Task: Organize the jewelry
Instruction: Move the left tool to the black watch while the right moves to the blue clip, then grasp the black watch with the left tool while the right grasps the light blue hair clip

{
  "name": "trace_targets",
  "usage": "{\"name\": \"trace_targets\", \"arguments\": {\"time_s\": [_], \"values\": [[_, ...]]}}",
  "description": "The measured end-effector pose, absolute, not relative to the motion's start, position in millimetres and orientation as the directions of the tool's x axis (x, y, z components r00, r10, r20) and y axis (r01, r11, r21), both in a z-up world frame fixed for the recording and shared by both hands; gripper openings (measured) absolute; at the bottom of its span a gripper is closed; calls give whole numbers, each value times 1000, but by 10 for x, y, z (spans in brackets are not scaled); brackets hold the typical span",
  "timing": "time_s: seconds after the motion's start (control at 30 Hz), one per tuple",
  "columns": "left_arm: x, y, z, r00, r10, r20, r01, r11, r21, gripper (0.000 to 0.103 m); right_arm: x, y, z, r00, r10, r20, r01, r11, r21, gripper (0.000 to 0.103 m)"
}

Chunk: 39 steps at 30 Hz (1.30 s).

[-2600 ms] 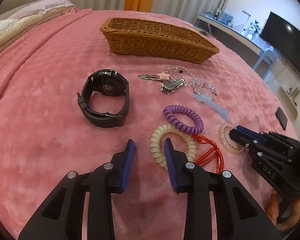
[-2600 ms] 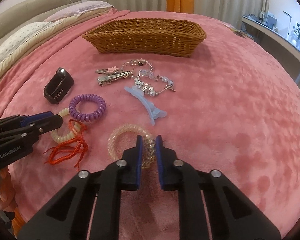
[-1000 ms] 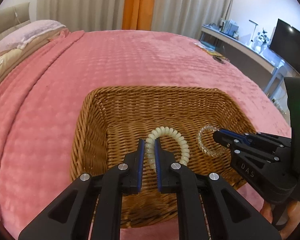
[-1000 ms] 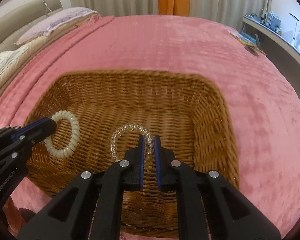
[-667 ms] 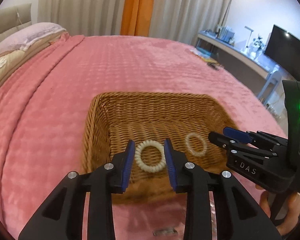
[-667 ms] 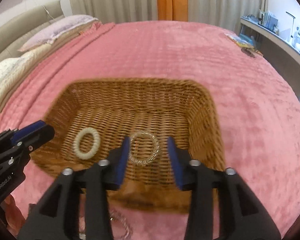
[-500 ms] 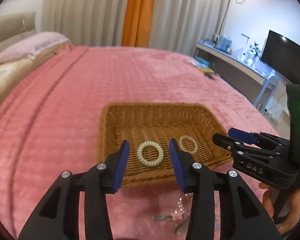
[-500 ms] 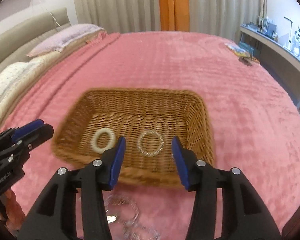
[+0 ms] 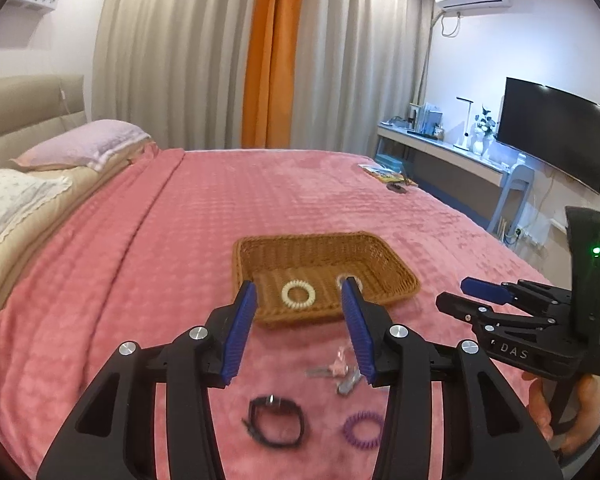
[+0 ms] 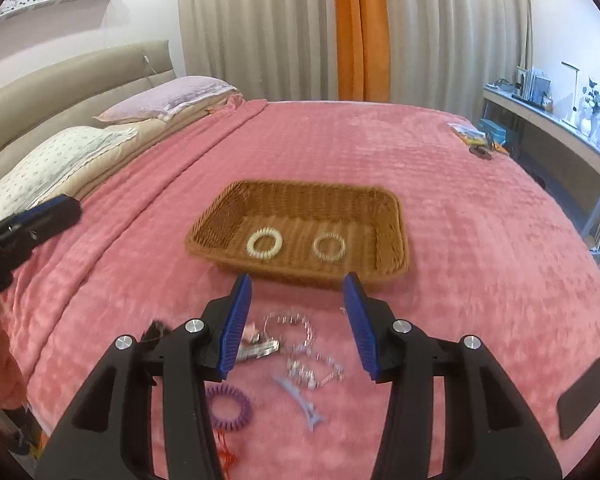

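Nearest, both grippers hang above the pink blanket (image 10: pixel 440 184) with jaws spread wide and nothing between them: the left gripper (image 9: pixel 298 330) in its own view, the right gripper (image 10: pixel 296 322) in its own. Below the left one lie a black watch (image 9: pixel 275 421) and a purple coil hair tie (image 9: pixel 362 435), with silver clips and a pink charm (image 9: pixel 340 368) just beyond. Only the right view shows the light blue hair clip (image 10: pixel 298 402), the tangle of beaded bracelets (image 10: pixel 304 344) and a bit of red cord (image 10: pixel 225 450) at the bottom edge; the watch there is mostly hidden behind a finger. Farther on, the wicker basket (image 10: pixel 392 240) holds a cream coil hair tie (image 10: pixel 264 243) and a clear bead bracelet (image 10: pixel 329 246) side by side, apart. From the left, a finger half covers that bracelet. Beyond, only the left view shows a television (image 9: pixel 554 132).
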<state>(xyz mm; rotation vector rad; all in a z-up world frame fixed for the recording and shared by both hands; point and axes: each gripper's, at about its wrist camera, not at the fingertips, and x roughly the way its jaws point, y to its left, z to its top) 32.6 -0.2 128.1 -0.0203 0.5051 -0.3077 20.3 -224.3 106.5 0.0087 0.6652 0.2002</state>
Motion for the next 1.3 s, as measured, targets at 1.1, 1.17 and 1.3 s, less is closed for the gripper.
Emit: {"name": "trace_targets", "arguments": {"time_s": [1.1, 1.17, 1.3], "values": [[667, 448, -405, 608, -293, -738, 135, 954, -267, 40, 23, -2064, -325, 542, 256, -801, -221, 962, 158, 34], [670, 441, -407, 606, -291, -740, 137, 955, -263, 40, 69, -2069, -304, 547, 248, -799, -207, 966, 158, 34], [722, 422, -424, 597, -282, -751, 129, 958, -257, 40, 191, -2046, -346, 546, 208, -812, -172, 976, 135, 34]]}}
